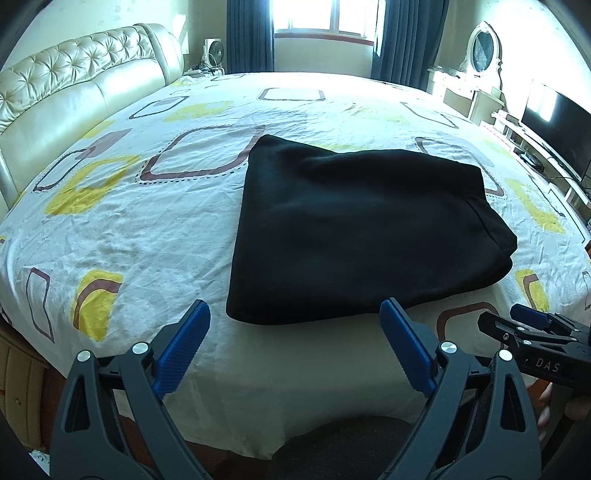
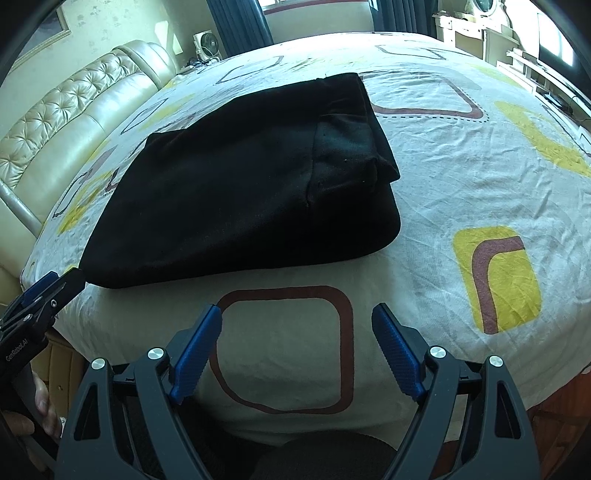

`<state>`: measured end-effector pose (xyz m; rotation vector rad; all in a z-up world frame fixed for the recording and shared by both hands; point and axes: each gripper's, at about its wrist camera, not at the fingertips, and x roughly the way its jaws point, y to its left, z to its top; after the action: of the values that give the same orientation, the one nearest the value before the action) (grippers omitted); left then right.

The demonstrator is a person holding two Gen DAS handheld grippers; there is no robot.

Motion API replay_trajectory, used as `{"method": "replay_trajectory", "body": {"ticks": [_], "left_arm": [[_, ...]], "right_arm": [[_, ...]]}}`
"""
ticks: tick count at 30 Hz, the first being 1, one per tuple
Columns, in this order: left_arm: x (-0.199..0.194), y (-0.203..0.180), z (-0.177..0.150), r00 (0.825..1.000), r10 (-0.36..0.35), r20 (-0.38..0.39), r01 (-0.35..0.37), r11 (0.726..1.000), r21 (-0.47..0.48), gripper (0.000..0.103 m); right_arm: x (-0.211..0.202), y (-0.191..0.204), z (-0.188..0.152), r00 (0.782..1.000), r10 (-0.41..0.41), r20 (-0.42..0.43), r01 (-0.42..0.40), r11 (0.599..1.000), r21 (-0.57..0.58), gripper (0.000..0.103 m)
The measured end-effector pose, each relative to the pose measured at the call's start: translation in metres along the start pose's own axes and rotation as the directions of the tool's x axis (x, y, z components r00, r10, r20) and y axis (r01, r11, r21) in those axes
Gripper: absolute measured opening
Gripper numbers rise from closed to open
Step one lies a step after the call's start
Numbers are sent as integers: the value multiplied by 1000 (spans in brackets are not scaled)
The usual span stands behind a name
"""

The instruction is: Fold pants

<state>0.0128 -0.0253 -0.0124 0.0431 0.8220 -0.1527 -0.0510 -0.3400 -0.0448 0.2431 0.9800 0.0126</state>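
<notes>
Left wrist view: looking down over a big bed with a wrinkled white sheet printed with yellow and maroon rounded squares (image 1: pixel 110 236). Sitting roughly mid-bed, a bit toward the near edge, is a pair of black fabric pants folded into a thick rectangle (image 1: pixel 362 229), with stacked layers showing along its right side. Left tongs (image 1: pixel 295 314) with blue ribbed pads on dark grey arms spread wide, nothing between them, hanging just short of the near edge of the pants. Can't quite tell whether the right pad tip touches the fabric. Right tongs (image 1: pixel 524 319) poking in at the lower right, well clear of the pants. Cream tufted leather headboard (image 1: pixel 85 74) on the left, dark blue curtains (image 1: pixel 249 33) around a bright window, black TV screen (image 1: pixel 554 129) off to the right.

Right wrist view: same black pants (image 2: pixel 236 195), now up and to the left, lying flat on the sheet (image 2: pixel 461 155). Right tongs (image 2: pixel 297 317) gaping wide and empty, over a maroon square outline on the sheet, near the pants but apart from them. Left tongs (image 2: pixel 55 282) peeking in at the left edge, tip right by the near-left corner of the pants. Headboard (image 2: pixel 66 110) along the left again.
</notes>
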Motion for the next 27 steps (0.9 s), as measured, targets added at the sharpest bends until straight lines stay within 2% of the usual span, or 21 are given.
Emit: {"method": "replay_trajectory", "body": {"ticks": [7, 10, 14, 17, 18, 20, 23, 25, 27], "left_arm": [[-3, 1, 2, 1000, 7, 12, -7, 1000, -8, 94], [-6, 2, 4, 1000, 15, 28, -14, 1000, -18, 100], [-17, 3, 11, 993, 72, 88, -69, 997, -37, 101], [-20, 3, 17, 982, 163, 94, -159, 986, -47, 101], [-22, 6, 19, 984, 147, 95, -143, 988, -55, 101], [-24, 9, 23, 995, 48, 89, -44, 998, -50, 100], [-29, 2, 27, 994, 25, 110, -27, 1000, 15, 100], [-29, 2, 31, 993, 28, 118, -30, 999, 20, 101], [-21, 7, 39, 996, -2, 86, 0, 1000, 22, 101]], "right_arm": [[2, -1, -1, 1000, 3, -11, -3, 1000, 8, 82], [3, -2, -1, 1000, 5, -17, -5, 1000, 11, 82], [5, -2, -2, 1000, 8, -29, -7, 1000, 14, 82], [7, -3, -3, 999, 10, -37, -9, 1000, 19, 82], [7, -3, -3, 999, 11, -38, -11, 1000, 21, 82], [6, -4, -4, 999, 12, -37, -11, 1000, 24, 82], [4, -4, -5, 999, 16, -30, -15, 999, 30, 82], [1, -6, -4, 1000, 22, -22, -21, 999, 34, 82], [-2, -10, -3, 999, 32, -20, -31, 999, 42, 82]]}}
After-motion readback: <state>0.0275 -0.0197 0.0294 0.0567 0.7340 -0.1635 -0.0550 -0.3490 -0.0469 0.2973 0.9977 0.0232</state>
